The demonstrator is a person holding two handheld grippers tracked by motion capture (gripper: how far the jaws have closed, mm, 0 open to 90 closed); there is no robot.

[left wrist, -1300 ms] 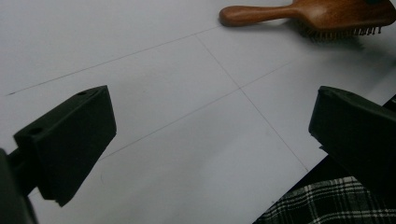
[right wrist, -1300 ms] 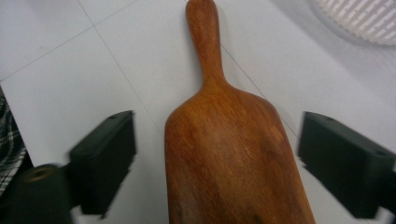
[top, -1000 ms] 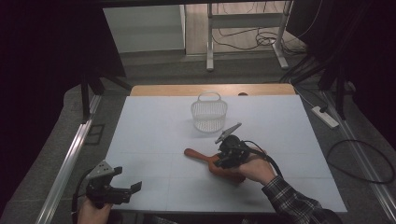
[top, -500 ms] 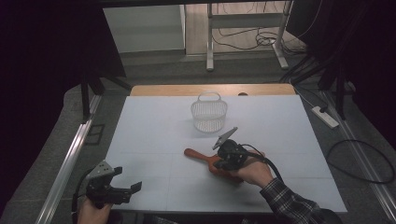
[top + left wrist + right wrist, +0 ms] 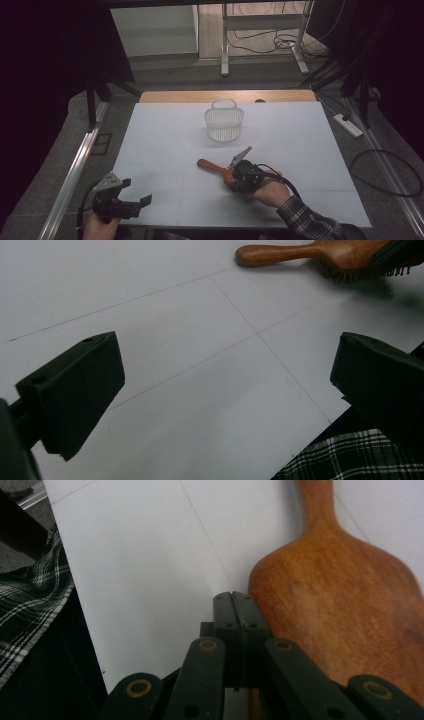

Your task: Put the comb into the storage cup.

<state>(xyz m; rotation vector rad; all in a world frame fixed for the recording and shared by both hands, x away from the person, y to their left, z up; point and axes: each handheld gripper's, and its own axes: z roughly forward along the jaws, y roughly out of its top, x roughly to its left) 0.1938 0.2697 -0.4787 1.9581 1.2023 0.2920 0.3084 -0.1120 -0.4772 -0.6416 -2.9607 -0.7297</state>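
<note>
The brown wooden hairbrush (image 5: 216,169) lies on the near half of the white table (image 5: 165,135), bristles down, its rounded handle pointing toward the person's left and its broad paddle head under the right gripper (image 5: 242,175). In the right gripper view the smooth, warm-grained back of the hairbrush (image 5: 345,610) sits just beside the jaws, which have just been closing and now meet pad to pad with nothing between them; they rest at the edge of the paddle, not around it. The left gripper view catches the short dark bristles under the head, holding it slightly off the surface.

My judgement: the risk here is that the shut jaws press or push on the rounded, polished back. That surface offers little purchase, so the tip could skid off sideways, or the brush could rock on its springy bristles and swivel about the handle. To lift it, the jaws would have to part again and straddle the head or the narrower handle; a bite at the tapering neck might slide.

The left gripper (image 5: 122,200) waits well apart at the near left corner, its blocky matte black jaws standing wide with nothing in them. Beyond the brush, toward the far edge, stands a white plastic mesh basket (image 5: 223,121) with a loop handle, upright and apparently empty. A checked sleeve (image 5: 305,220) covers the right forearm.
</note>
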